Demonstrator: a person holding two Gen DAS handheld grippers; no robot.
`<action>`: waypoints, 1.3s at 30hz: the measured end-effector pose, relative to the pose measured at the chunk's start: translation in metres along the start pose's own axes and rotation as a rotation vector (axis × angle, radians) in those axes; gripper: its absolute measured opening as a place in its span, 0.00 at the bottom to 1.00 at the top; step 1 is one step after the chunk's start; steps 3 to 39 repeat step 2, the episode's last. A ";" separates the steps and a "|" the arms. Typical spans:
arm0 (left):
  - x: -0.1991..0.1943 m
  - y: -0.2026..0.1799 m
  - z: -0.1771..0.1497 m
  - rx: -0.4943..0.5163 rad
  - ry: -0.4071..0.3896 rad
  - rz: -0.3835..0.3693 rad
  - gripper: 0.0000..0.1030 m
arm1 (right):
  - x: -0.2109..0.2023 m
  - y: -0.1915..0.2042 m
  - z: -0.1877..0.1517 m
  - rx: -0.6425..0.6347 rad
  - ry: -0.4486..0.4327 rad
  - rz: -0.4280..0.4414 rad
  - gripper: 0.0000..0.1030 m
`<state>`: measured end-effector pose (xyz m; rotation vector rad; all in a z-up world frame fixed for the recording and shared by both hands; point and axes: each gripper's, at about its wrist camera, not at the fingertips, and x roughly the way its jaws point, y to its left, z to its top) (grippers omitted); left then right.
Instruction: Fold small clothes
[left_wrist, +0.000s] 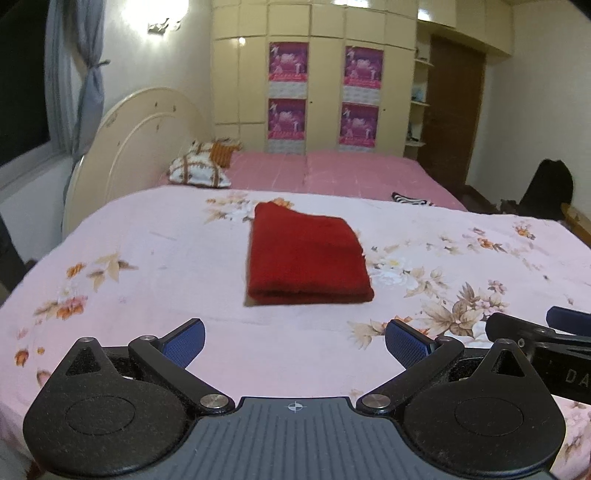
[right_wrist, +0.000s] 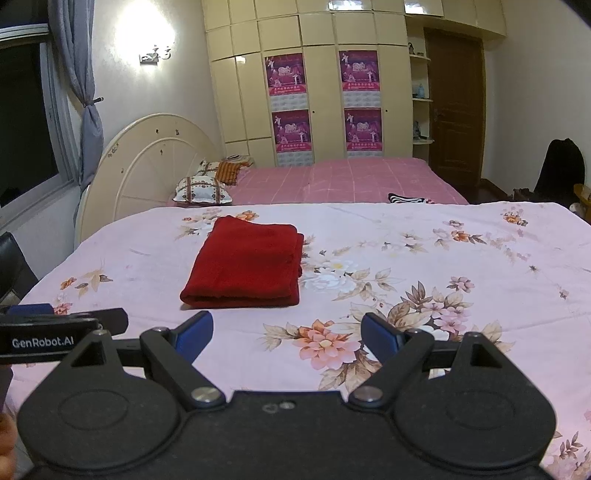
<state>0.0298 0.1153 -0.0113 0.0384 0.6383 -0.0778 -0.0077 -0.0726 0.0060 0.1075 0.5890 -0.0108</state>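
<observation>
On the table (left_wrist: 147, 258), which is draped in a pale pink sheet (right_wrist: 406, 236) printed with flowers, a red cloth (left_wrist: 306, 258) lies folded into a thick rectangle. It sits flat about midway along the table's width, between the near and far edges and somewhat closer to the far one, with its rounded fold facing the near edge and its layered edges showing along its right side. Nothing touches it.

The left gripper (left_wrist: 295, 341) hovers over the near edge of the table, its blue-padded fingers (left_wrist: 186, 345) spread wide with only bare sheet between them. The cloth lies ahead of it, well apart from the fingertips. The right gripper (right_wrist: 286, 334) is just beside it, further toward the table's right end, and its fingers (right_wrist: 195, 334) also stand wide apart and hold nothing; from this view the cloth lies ahead and a little to the left, clear of the pads. Each gripper's black body shows at the side of the other's view, and a fingertip of the person's hand (right_wrist: 7, 435) peeks in at the lower left of the right wrist view.

Beyond the table's far edge stands a bed (right_wrist: 351, 177) with a pink checked cover, a cream rounded headboard (right_wrist: 147, 162) and patterned pillows (right_wrist: 201, 190). A striped item (right_wrist: 406, 199) lies at the bed's near side. Behind are a cream wardrobe (right_wrist: 321, 74) carrying four magenta posters (right_wrist: 284, 74), a brown door (right_wrist: 454, 107) and a tied grey curtain (right_wrist: 85, 92)
</observation>
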 end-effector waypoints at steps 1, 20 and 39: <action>0.002 -0.001 0.001 0.003 -0.001 0.005 1.00 | 0.001 0.000 0.000 0.001 0.001 -0.002 0.84; 0.004 -0.002 0.003 -0.001 0.004 0.014 1.00 | 0.002 0.000 0.000 0.003 0.003 -0.005 0.84; 0.004 -0.002 0.003 -0.001 0.004 0.014 1.00 | 0.002 0.000 0.000 0.003 0.003 -0.005 0.84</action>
